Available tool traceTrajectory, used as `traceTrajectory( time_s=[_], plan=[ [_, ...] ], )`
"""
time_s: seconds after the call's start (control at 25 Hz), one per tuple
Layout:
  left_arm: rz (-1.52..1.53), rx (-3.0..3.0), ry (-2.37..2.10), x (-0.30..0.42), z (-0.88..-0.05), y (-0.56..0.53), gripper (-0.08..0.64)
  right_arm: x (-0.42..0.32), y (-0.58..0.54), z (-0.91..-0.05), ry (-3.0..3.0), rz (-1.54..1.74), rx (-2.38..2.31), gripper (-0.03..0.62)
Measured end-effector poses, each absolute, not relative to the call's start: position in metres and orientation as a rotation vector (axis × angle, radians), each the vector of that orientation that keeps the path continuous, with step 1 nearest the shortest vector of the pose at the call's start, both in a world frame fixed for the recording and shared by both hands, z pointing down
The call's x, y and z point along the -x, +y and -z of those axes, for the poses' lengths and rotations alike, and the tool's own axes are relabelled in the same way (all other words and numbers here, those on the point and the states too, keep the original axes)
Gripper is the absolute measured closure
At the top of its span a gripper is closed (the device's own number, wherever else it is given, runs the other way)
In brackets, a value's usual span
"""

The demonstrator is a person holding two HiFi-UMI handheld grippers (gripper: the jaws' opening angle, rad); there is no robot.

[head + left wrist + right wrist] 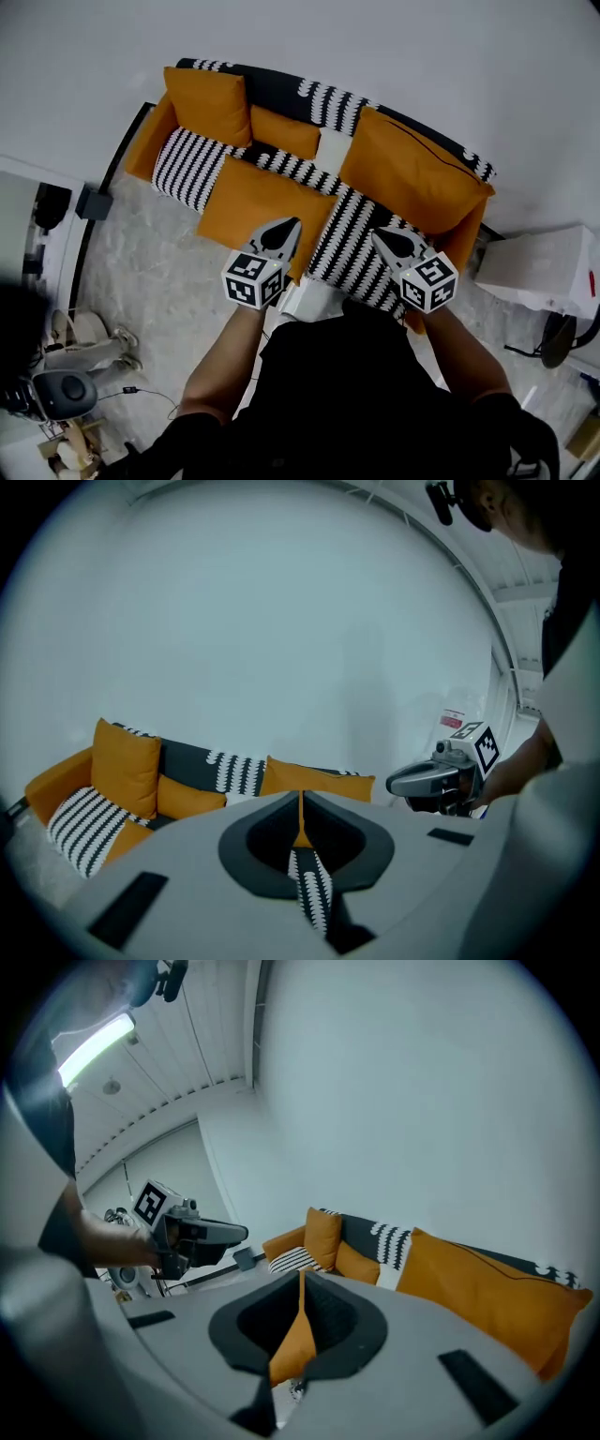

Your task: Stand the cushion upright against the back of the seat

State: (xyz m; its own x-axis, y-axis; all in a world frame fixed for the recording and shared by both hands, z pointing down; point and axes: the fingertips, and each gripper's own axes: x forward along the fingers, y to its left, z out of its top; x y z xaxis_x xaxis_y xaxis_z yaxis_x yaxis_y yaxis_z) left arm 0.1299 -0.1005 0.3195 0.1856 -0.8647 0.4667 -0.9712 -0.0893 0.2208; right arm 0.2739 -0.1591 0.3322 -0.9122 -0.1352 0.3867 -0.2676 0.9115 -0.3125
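A sofa (279, 92) with a black back and striped seat holds several orange cushions. The big orange cushion (412, 173) leans upright against the back at the right; it also fills the right gripper view's right side (487, 1293). A second orange cushion (262, 202) lies flat on the seat's middle. A third cushion (206, 105) stands upright at the left end, with a small one (284, 131) beside it. My left gripper (286, 228) hovers over the flat cushion's near edge, shut and empty. My right gripper (380, 234) is over the striped seat front, shut and empty.
A white box (548, 267) stands right of the sofa, with a black chair (562, 337) nearer me. A small black box (95, 202) sits on the floor by the sofa's left end. Clutter and a grey device (56, 394) are at lower left. A white wall rises behind the sofa.
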Motion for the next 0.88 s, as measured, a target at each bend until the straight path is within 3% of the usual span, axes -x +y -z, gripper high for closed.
traceTrajectory(
  time_s=[0.48,0.88],
  plan=[
    [-0.236,-1.926,-1.788,-0.007,-0.319,0.097,0.537,-0.167,-0.001,-0.318,-2.714,-0.456,-0.31,0.552],
    [-0.185,-1.882,-1.846,0.059,-0.318,0.207,0.537,-0.107,0.061,-0.324,-2.675,-0.504,-0.311,0.552]
  ],
)
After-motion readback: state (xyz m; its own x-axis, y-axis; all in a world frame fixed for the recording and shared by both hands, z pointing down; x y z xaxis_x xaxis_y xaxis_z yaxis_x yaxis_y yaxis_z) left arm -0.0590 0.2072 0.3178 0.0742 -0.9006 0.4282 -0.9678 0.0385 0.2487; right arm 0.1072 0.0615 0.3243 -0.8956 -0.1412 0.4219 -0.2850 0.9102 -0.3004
